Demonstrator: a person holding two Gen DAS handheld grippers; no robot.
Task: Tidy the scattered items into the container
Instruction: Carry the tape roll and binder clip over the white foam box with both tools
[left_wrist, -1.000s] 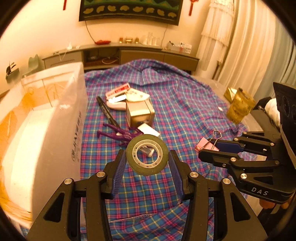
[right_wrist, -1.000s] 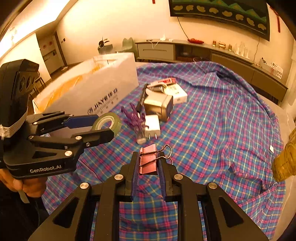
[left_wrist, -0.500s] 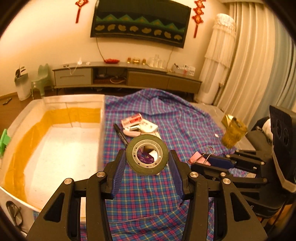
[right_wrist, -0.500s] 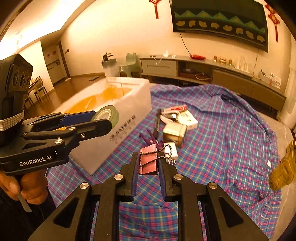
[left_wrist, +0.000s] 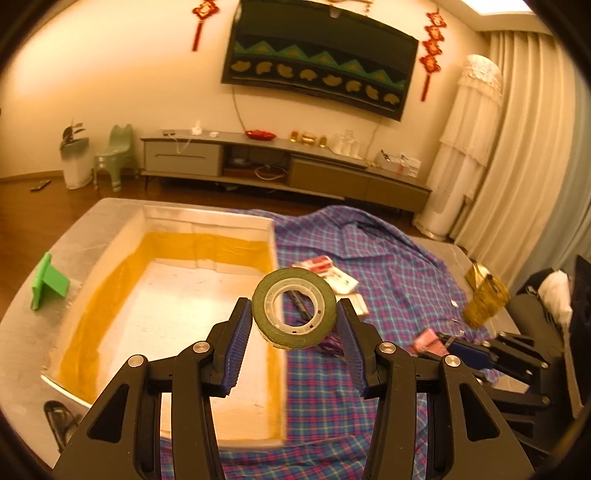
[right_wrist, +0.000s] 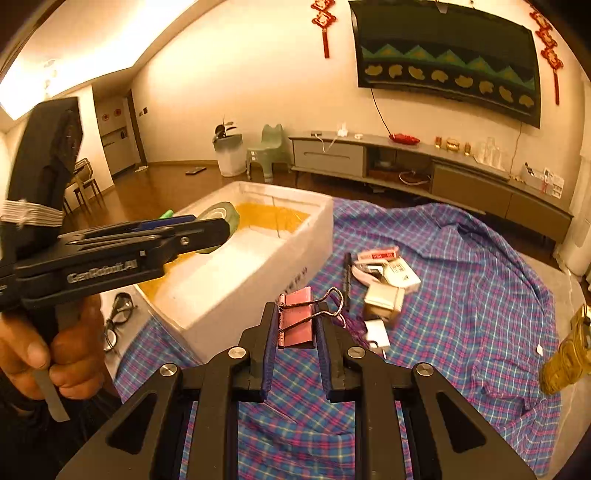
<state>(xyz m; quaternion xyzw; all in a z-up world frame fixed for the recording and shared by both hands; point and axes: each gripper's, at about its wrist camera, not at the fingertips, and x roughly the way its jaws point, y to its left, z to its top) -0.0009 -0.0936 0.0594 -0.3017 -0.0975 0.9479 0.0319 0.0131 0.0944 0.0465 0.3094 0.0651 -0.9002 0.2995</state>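
In our left wrist view, our left tongs (left_wrist: 294, 314) pinch a green tape roll (left_wrist: 294, 308) above the foam box's (left_wrist: 207, 221) right wall; the roll hides items behind. In our right wrist view, our right tongs (right_wrist: 295, 325) pinch a pink binder clip (right_wrist: 297, 319) above the plaid cloth (right_wrist: 480, 277); our left tongs half hide the roll.

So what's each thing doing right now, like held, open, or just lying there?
Left gripper: shut on the tape roll.
Tape roll: held up in the air at the box edge.
Right gripper: shut on the binder clip.
Binder clip: pink, held up, wire handles sticking out.
Box: open, nothing inside.
Glasses: lying beside the box.
Marker: lying on the checked cloth.
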